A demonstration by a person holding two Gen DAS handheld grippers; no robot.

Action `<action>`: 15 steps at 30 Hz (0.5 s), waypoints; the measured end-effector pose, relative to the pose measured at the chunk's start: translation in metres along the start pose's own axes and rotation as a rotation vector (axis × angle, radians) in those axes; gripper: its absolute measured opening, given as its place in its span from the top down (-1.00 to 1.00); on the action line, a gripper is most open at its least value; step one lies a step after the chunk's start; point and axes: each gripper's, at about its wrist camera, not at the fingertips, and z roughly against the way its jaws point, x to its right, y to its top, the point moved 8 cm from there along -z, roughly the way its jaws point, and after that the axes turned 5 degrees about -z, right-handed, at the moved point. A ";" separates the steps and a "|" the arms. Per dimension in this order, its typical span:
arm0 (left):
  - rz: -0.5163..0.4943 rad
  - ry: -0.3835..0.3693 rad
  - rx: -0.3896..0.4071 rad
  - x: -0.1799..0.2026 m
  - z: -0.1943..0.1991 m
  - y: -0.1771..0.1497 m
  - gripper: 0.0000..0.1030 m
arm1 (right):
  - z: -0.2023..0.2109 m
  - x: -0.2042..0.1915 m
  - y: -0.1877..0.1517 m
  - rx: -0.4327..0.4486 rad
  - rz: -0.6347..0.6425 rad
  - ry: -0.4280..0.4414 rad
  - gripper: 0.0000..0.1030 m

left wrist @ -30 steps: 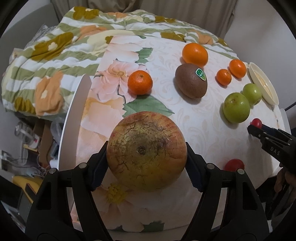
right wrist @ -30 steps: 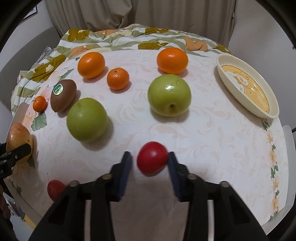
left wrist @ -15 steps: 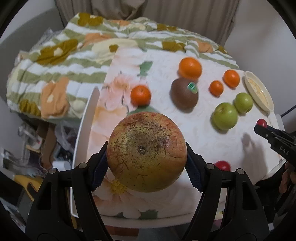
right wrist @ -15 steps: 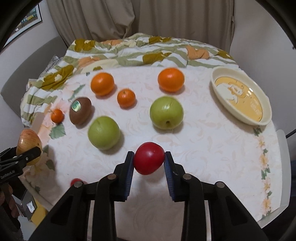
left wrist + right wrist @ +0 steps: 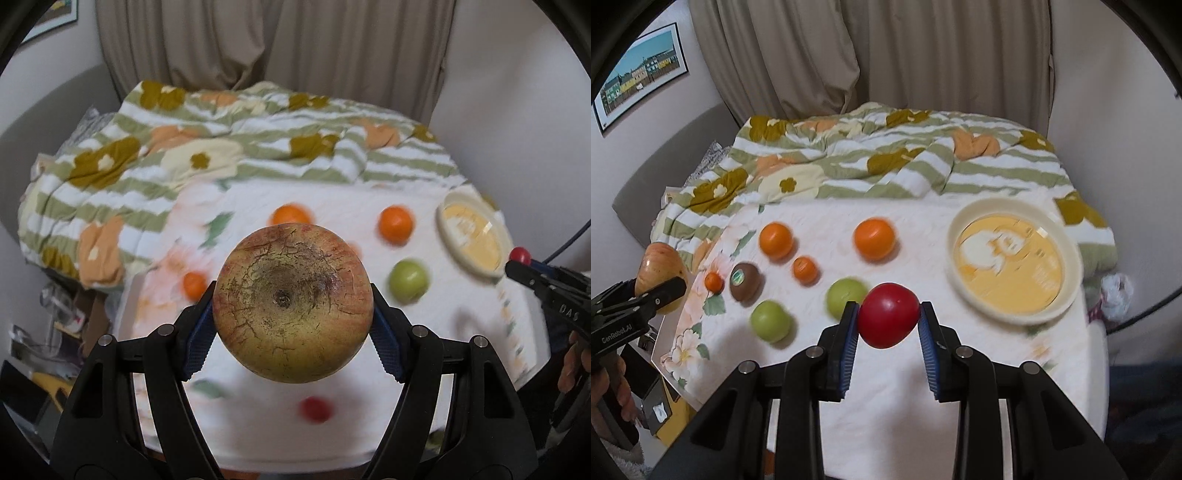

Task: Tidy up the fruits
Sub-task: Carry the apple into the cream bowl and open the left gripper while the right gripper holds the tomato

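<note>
Both fruits have been lifted higher above the table [image 5: 886, 424] than a second ago. The large apple [image 5: 293, 302] is clamped in the left gripper [image 5: 293, 325] jaws, the red tomato [image 5: 888, 320] in the narrow-set right gripper [image 5: 888, 325] jaws.

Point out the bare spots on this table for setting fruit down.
Bare cloth lies in front of the green apples and between the far orange and the yellow dish. The left side, around the kiwi and tangerines, is crowded.
</note>
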 end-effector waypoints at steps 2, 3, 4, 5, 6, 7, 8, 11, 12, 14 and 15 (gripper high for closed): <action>-0.009 -0.012 0.016 0.028 -0.003 0.016 -0.57 | 0.002 0.020 0.014 0.010 0.007 0.008 0.42; -0.014 -0.017 0.024 0.041 -0.006 0.024 -0.57 | 0.003 0.030 0.021 0.013 0.009 0.013 0.42; -0.016 -0.024 0.031 0.055 -0.009 0.032 -0.57 | 0.003 0.041 0.027 0.017 0.009 0.017 0.42; -0.015 -0.034 0.036 0.069 -0.012 0.039 -0.57 | 0.004 0.050 0.033 0.020 0.011 0.021 0.42; -0.013 -0.043 0.041 0.081 -0.015 0.046 -0.57 | 0.003 0.060 0.040 0.021 0.014 0.025 0.42; -0.013 -0.054 0.045 0.099 -0.020 0.054 -0.57 | 0.001 0.069 0.047 0.021 0.019 0.028 0.42; -0.013 -0.061 0.047 0.110 -0.024 0.059 -0.57 | 0.000 0.078 0.052 0.020 0.023 0.032 0.42; -0.016 -0.090 0.051 0.147 -0.039 0.076 -0.57 | -0.007 0.107 0.071 0.011 0.035 0.048 0.42; -0.021 -0.095 0.052 0.158 -0.045 0.081 -0.57 | -0.010 0.115 0.074 0.009 0.037 0.052 0.42; -0.038 -0.107 0.048 0.182 -0.057 0.090 -0.57 | -0.016 0.128 0.082 0.005 0.042 0.054 0.42; -0.045 -0.114 0.043 0.192 -0.064 0.093 -0.57 | -0.020 0.136 0.087 0.002 0.042 0.052 0.42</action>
